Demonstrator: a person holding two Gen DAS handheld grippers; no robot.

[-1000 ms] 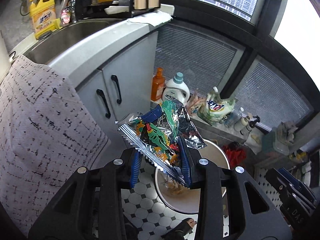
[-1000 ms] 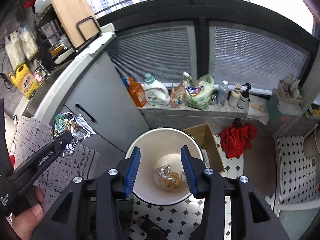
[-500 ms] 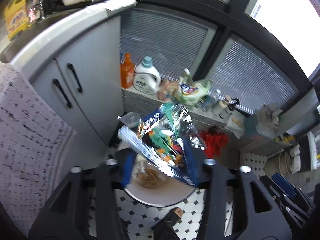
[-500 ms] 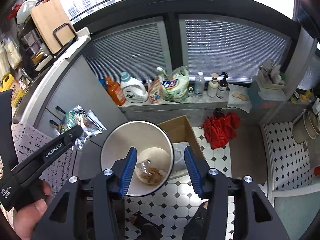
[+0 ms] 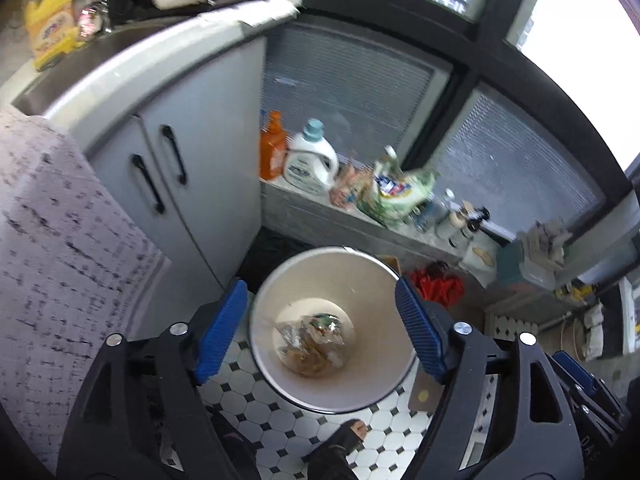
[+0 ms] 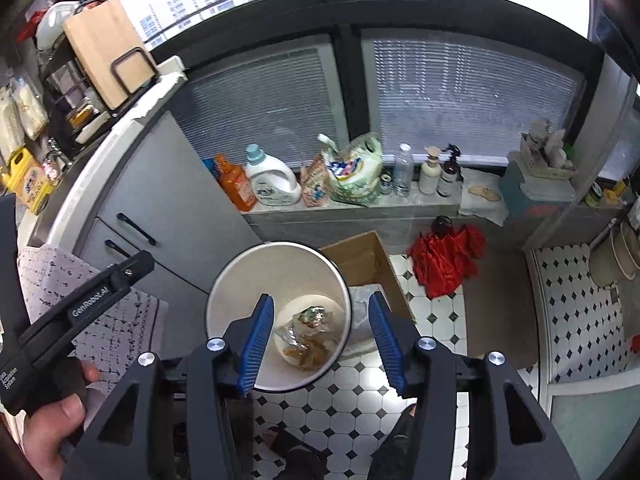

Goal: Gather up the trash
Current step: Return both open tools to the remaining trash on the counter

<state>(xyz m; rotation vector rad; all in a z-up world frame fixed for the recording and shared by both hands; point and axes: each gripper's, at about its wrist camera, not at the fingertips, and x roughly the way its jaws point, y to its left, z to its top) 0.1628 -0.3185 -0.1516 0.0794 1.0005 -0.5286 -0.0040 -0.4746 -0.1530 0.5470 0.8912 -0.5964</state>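
Observation:
A white trash bin (image 5: 280, 280) stands on the tiled floor, seen from above in both views (image 6: 224, 280). Crumpled wrappers, including the foil snack wrapper (image 5: 320, 324), lie at its bottom (image 6: 310, 316). My left gripper (image 5: 320, 328) is open and empty, hovering above the bin mouth with its blue pads on either side. My right gripper (image 6: 316, 336) is open and empty, also above the bin. The left gripper's body (image 6: 80, 304) shows at the left of the right wrist view, held by a hand.
A grey cabinet (image 5: 188, 152) with black handles stands left of the bin. A cardboard box (image 6: 360, 260) and a red cloth (image 6: 448, 256) lie on the floor to the right. Bottles and a bag line the window ledge (image 6: 320, 206). A patterned cloth (image 5: 60, 240) hangs at left.
My left gripper moved over the bin, opened and let go of the foil wrapper, which now lies in the bin. The right gripper stayed open above the bin.

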